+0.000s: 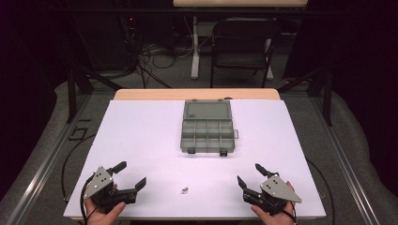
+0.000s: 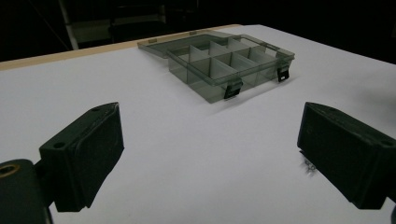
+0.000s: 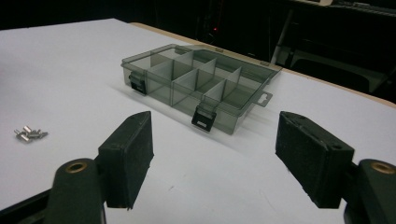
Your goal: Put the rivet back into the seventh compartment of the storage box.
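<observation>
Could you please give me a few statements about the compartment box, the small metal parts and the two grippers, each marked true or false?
1. The compartment box lies open. True.
2. The small metal parts sit inside a compartment. False: they lie on the white table, between the grippers.
3. The left gripper is open and holds nothing. True.
4. The right gripper is clamped on a latch. False: it is open and holds nothing.
</observation>
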`<state>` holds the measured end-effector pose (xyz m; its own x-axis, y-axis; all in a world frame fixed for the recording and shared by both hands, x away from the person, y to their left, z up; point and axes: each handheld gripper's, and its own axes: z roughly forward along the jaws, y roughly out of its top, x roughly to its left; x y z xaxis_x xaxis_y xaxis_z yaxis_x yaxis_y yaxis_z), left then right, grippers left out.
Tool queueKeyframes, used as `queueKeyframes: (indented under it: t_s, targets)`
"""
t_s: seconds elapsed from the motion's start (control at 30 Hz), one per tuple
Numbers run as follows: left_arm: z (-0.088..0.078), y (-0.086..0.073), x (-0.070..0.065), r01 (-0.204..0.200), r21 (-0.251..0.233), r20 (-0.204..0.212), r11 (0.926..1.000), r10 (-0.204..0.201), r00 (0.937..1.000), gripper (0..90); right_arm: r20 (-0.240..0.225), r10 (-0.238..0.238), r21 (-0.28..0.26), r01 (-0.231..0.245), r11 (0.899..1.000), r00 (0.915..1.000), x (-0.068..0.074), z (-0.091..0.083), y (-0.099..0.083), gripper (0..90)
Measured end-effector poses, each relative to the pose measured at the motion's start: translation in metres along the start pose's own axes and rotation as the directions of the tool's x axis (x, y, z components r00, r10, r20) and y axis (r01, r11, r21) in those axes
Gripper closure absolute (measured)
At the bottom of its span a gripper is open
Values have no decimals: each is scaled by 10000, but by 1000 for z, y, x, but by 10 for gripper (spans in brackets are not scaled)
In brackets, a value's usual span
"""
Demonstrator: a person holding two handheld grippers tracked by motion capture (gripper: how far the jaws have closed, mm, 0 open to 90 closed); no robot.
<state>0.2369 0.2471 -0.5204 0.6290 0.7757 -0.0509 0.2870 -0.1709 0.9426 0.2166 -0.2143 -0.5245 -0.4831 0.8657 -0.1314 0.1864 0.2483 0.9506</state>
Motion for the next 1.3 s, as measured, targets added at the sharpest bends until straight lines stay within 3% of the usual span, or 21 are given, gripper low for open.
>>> queueKeyframes:
  t_s: [0.1,0.17,0.27,0.3,0.33,0.43,0.57,0.67,0.83,0.97,1.0,1.2,1.3]
  targets:
    - [0,0,0,114,-10,64,9999,-114,9999,76,-337,-11,192,18,9998,9994,2,2,1,301]
    - [-2,-3,-1,51,225,115,9997,-54,9999,78,-563,-135,324,153,9994,9983,4,5,3,314]
    - [-7,-5,-3,40,358,32,9994,-41,10000,81,-630,-318,193,330,9993,9975,8,9,9,308]
    - [-7,-5,-3,40,358,32,9994,-41,10000,84,-630,-318,193,330,9993,9975,8,9,9,308]
    - [-10,-5,-3,0,345,48,9994,-1,10000,85,-971,-180,351,215,9992,9951,11,14,10,308]
    - [-11,-5,-3,13,331,25,9995,-14,10000,93,-988,-139,478,187,9987,9950,12,17,10,308]
    - [-7,-5,-3,39,300,82,9995,-41,10000,99,-1506,81,1280,113,9917,9886,15,24,12,386]
    - [-6,-4,-3,11,394,169,9992,-18,9999,102,-1757,134,1515,136,9884,9844,18,26,14,420]
    - [-2,-2,-2,50,286,282,9996,-58,9996,110,-2334,-38,1982,514,9788,9724,30,34,23,479]
    - [0,-1,-2,9,295,315,9996,-18,9995,111,-2596,-344,1960,876,9767,9651,41,40,30,485]
    - [1,-1,-3,18,277,325,9996,-27,9995,112,-2784,-481,1936,1051,9754,9593,49,45,34,474]
    - [2,-1,-3,-8,381,420,9993,-8,9991,115,-3170,-634,2069,1343,9691,9463,68,58,39,477]
    - [2,-1,-2,16,342,426,9994,-31,9991,122,-3615,-534,2371,1472,9603,9308,76,65,39,540]
